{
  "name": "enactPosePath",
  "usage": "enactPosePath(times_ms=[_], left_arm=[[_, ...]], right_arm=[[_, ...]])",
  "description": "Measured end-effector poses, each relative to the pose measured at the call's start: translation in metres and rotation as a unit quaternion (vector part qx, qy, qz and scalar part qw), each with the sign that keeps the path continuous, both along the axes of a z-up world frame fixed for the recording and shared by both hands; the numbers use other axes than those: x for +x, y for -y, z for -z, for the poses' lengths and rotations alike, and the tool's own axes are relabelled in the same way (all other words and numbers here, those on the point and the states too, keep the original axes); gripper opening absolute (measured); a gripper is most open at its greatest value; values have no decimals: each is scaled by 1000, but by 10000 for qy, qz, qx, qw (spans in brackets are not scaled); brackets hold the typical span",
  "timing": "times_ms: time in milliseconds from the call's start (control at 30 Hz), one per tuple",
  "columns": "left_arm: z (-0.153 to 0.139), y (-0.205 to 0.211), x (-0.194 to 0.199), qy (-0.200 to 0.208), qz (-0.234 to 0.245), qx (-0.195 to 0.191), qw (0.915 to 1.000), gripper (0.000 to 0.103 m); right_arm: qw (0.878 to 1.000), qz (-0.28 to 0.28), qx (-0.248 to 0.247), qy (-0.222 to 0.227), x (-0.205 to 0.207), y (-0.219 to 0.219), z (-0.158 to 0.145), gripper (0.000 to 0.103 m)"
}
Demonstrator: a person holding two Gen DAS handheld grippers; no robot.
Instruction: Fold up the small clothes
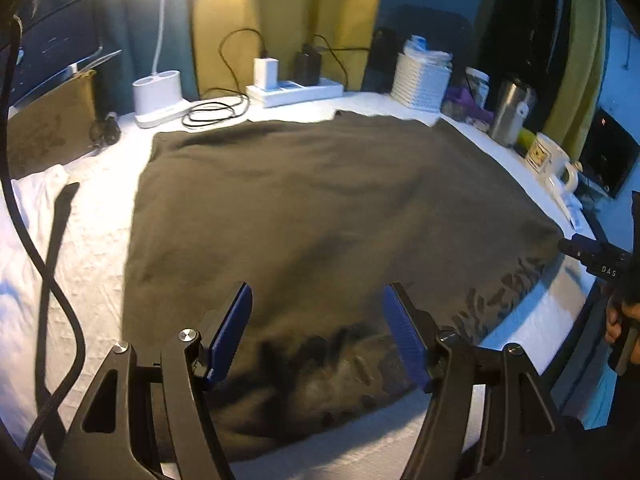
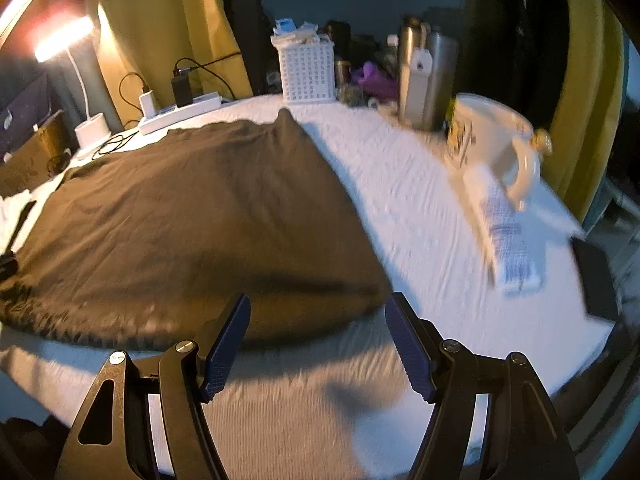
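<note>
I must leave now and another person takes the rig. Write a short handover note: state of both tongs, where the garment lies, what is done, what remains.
Left tongs: open, holding nothing, above the near edge of the dark garment.
Right tongs: open, holding nothing, over the white cloth-covered table, just before the garment's near right corner.
Garment: spread flat on the table, some wrinkles. The mug and the white basket stand clear of it.
Done: the garment lies spread out; no finished fold is visible.
Left: grasp the near edge or corners and make the folds.
</note>
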State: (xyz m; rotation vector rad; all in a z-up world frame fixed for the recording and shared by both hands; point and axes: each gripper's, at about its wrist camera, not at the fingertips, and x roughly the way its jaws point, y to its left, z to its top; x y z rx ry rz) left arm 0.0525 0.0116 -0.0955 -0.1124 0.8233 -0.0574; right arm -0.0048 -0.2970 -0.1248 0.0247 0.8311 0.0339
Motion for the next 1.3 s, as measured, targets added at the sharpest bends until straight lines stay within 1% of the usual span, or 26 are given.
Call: enactPosePath(times_ms=[100, 233, 300, 367, 533, 800, 1300], left_arm=[[1, 11, -2, -8, 131, -24, 9999, 68], [2, 20, -2, -40, 241, -2, 9997, 68], [1, 22, -3, -27, 263, 13, 9996, 68], [1, 20, -2, -26, 249, 27, 9997, 68], [6, 7, 2, -90, 95, 3, 9999, 68], [12, -6, 11, -184, 27, -29, 9998, 68], [13, -24, 36, -339, -133, 20, 9993, 68]], right_arm=[[9997, 5, 212, -154, -9, 5, 10, 72], [9993, -73, 337, -161, -19, 3, 10, 75], [9985, -100, 506, -186, -20, 3, 9, 83], [9981, -114, 580, -189, -19, -1, 10, 85], [9977, -171, 632, -184, -7, -11, 11, 86], [9973, -233, 668, -197, 21, -21, 12, 86], [9970, -297, 694, -137, 62, -29, 13, 87]])
